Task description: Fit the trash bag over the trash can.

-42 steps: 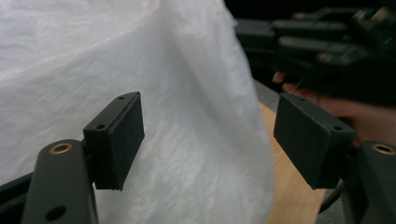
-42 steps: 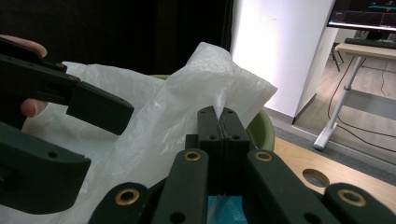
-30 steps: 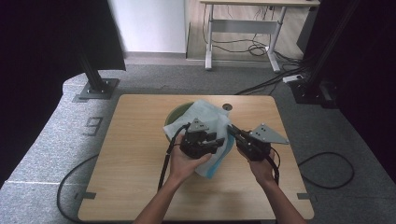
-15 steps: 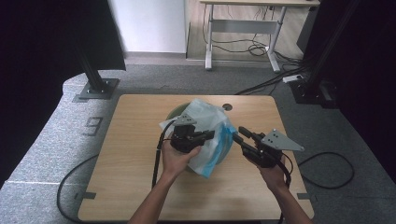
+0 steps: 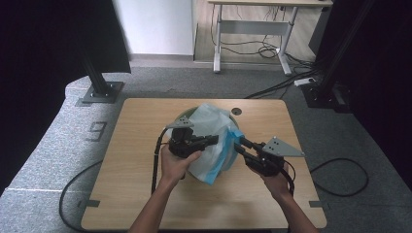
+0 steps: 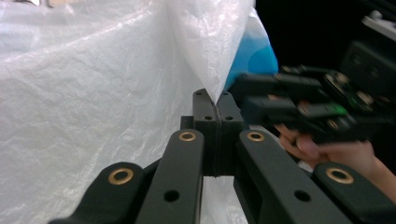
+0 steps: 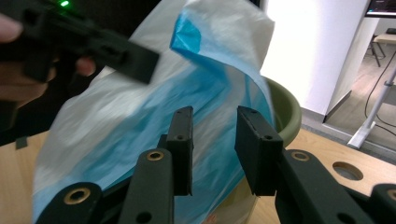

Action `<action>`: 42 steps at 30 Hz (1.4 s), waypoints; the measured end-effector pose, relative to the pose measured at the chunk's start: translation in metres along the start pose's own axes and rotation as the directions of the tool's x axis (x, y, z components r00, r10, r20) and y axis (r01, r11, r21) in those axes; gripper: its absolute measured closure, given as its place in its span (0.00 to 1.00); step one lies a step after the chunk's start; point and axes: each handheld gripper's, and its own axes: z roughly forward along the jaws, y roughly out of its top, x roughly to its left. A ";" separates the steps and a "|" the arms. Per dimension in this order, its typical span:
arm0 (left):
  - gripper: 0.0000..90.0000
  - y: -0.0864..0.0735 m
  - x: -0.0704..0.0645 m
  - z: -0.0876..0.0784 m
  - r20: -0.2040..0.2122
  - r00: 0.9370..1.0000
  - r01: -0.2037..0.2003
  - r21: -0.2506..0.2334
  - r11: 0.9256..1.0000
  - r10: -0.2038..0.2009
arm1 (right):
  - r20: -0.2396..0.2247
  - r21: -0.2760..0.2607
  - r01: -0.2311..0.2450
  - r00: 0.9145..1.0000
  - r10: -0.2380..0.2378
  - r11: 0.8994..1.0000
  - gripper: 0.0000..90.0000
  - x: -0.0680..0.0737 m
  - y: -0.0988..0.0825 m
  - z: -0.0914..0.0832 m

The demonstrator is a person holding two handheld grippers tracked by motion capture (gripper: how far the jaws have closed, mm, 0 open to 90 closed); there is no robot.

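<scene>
Bag (image 5: 214, 141): left gripper (image 6: 217, 116) is pinching its film — lining green bin (image 7: 285, 109).
Next: right gripper (image 7: 215, 149), gaping, is needing the blue edge.

Bare table (image 5: 136, 194) lies open along the near edge and at the left. The raised plastic bag (image 5: 214, 141) and, seemingly, the green bin (image 7: 285, 109) under it block the middle between both grippers.

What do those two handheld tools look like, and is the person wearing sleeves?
Both grippers are matte black with two flat rectangular jaws on linked bars set with brass-coloured rivets. The left gripper and right gripper each carry a grey three-cornered plate on top and trail a black cable. The forearms are bare, with no sleeves.
</scene>
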 end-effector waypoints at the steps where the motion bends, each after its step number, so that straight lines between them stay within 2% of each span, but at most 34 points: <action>1: 0.99 -0.001 0.000 -0.001 0.004 1.000 -0.002 0.002 1.000 0.002 | 0.007 -0.003 -0.001 1.000 0.001 1.000 0.74 -0.001 0.001 0.001; 3: 0.99 -0.002 0.000 -0.003 0.009 1.000 -0.009 0.008 1.000 0.009 | 0.011 -0.007 -0.004 1.000 0.004 1.000 0.74 -0.002 0.002 0.003; 5: 0.99 -0.002 0.001 -0.004 0.024 1.000 -0.009 0.011 1.000 0.009 | -0.006 -0.016 -0.016 1.000 0.016 1.000 0.75 -0.003 0.002 0.005; 10: 0.99 -0.003 0.001 -0.005 0.041 0.999 -0.023 0.026 0.999 0.022 | -0.022 -0.027 0.002 1.000 -0.003 1.000 0.79 0.001 0.006 0.008; 14: 0.99 -0.003 0.003 -0.009 0.054 0.998 -0.028 0.028 0.999 0.026 | -0.055 -0.029 0.021 0.998 -0.023 0.999 0.92 0.002 0.011 0.010; 17: 0.99 -0.002 0.005 -0.013 0.043 0.999 -0.026 0.011 1.000 0.025 | -0.071 -0.027 0.052 0.996 -0.054 0.998 0.99 0.005 0.014 0.010; 21: 0.99 -0.001 0.011 -0.017 0.036 0.999 0.000 -0.024 1.000 0.001 | -0.082 -0.026 0.088 0.993 -0.090 0.996 0.99 0.009 0.016 0.011; 24: 0.99 0.000 0.016 -0.019 0.048 0.999 0.026 -0.041 0.999 -0.024 | -0.091 -0.024 0.091 0.992 -0.093 0.996 0.99 0.010 0.015 0.011; 29: 1.00 -0.001 0.019 -0.019 0.047 0.998 0.040 -0.071 0.997 -0.037 | -0.099 -0.016 0.096 0.990 -0.097 0.995 0.99 0.011 0.015 0.013; 34: 1.00 -0.001 0.028 -0.024 0.083 0.992 0.104 -0.130 0.986 -0.093 | -0.095 -0.012 0.085 0.992 -0.085 0.996 0.99 0.007 0.012 0.012; 38: 1.00 -0.001 0.034 -0.031 0.064 0.992 0.117 -0.151 0.982 -0.108 | -0.080 -0.007 0.078 0.994 -0.078 0.997 0.99 0.003 0.010 0.008; 42: 1.00 0.000 0.037 -0.036 0.035 0.993 0.119 -0.175 0.977 -0.115 | -0.044 0.010 0.062 0.997 -0.061 0.998 0.99 -0.005 0.009 0.006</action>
